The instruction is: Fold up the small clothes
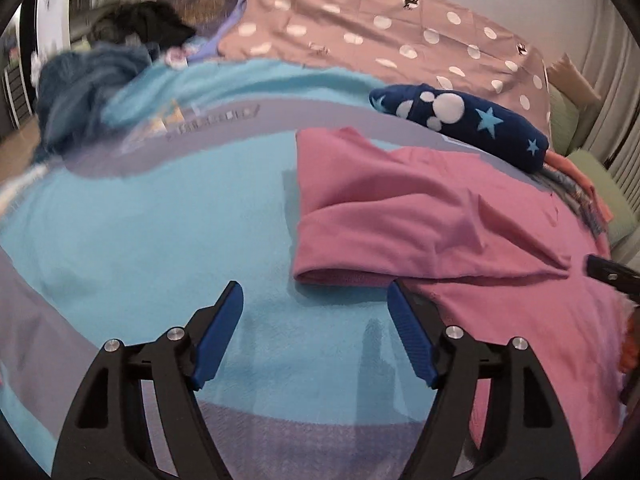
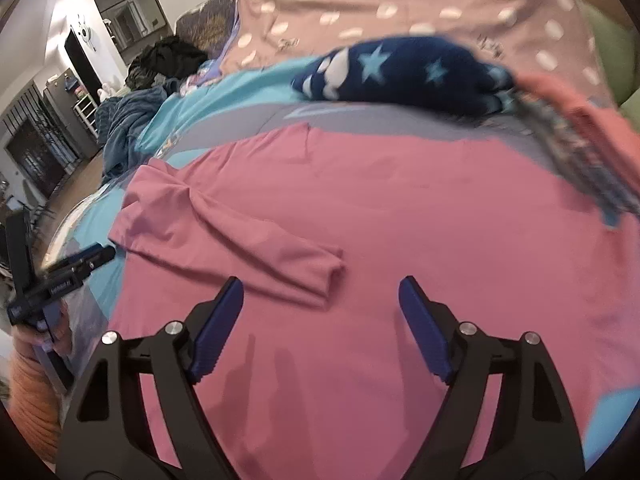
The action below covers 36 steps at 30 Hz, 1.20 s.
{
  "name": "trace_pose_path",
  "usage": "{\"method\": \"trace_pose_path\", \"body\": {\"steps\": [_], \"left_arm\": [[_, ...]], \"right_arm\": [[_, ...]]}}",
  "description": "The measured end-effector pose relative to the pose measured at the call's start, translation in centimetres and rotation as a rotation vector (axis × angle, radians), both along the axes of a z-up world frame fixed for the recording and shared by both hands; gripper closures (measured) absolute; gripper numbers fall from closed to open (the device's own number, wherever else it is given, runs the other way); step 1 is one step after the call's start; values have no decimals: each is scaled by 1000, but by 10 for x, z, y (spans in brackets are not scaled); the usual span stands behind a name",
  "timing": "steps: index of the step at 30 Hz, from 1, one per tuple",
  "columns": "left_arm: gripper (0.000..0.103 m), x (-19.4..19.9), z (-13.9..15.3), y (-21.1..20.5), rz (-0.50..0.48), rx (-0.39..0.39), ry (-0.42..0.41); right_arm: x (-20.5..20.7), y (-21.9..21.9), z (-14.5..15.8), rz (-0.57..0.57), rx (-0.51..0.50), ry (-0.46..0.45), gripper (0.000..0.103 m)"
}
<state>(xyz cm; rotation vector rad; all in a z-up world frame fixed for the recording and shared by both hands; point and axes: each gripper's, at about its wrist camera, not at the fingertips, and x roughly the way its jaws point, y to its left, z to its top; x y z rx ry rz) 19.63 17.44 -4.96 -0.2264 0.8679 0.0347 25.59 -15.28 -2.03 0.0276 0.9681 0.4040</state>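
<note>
A pink shirt (image 1: 440, 216) lies spread on a light blue and grey blanket (image 1: 140, 220). One sleeve (image 2: 240, 240) is folded in across the shirt's body (image 2: 380, 200). My left gripper (image 1: 315, 286) is open just above the blanket at the shirt's left edge, its right finger (image 1: 408, 328) beside the folded edge, nothing between the pads. My right gripper (image 2: 321, 281) is open over the shirt's body, just in front of the sleeve's cuff, holding nothing. In the right wrist view a hand holds the left gripper (image 2: 80, 264) at the left.
A navy cloth with stars and white dots (image 1: 460, 120) lies behind the shirt. Orange and patterned garments (image 2: 580, 140) sit at the right. A dark blue heap (image 1: 80, 88) and black clothes (image 1: 148, 24) lie far left. A pink dotted sheet (image 1: 380, 24) covers the back.
</note>
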Motion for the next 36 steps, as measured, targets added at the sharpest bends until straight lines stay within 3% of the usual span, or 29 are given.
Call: {"method": "trace_pose_path", "body": {"steps": [3,4,5,6,8,11,14,16,18,20,21,27,32,36], "left_arm": [[27,12,-8,0,4,-30,23],[26,14,-8,-2,0,-23,19],[26,17,-8,-3,-8,-19,18],[26,19,-8,-5,-12,-15,18],[26,20,-10,-8,-13,5,20],[24,17,-10,-14,-24,21,11],[24,13,-7,-16,-41,10,-8],[24,12,-6,-19,-63,-5,-18],[24,10,-5,-25,-89,-7,-27],[24,8,-3,-30,-108,2,-38],[24,7,-2,-32,-118,1,-43],[26,4,1,-46,-176,19,-59],[54,12,-3,-57,-228,40,-18],[64,27,-3,-69,-249,84,-11]], "right_arm": [[20,5,-12,-15,42,74,23],[23,5,-14,-25,47,76,35],[26,6,-12,-34,42,71,53],[28,7,-12,-27,47,90,101],[31,-1,-5,-54,125,132,99],[22,-29,34,-134,210,21,99],[15,-69,62,-271,193,-80,99],[20,-93,64,-353,157,-88,98],[26,-116,53,-418,139,-42,90],[24,-129,37,-457,139,16,70],[20,-130,32,-461,136,22,60],[3,-119,15,-371,94,60,58],[2,-120,3,-356,35,74,57],[20,-101,-6,-291,-86,16,47]]}}
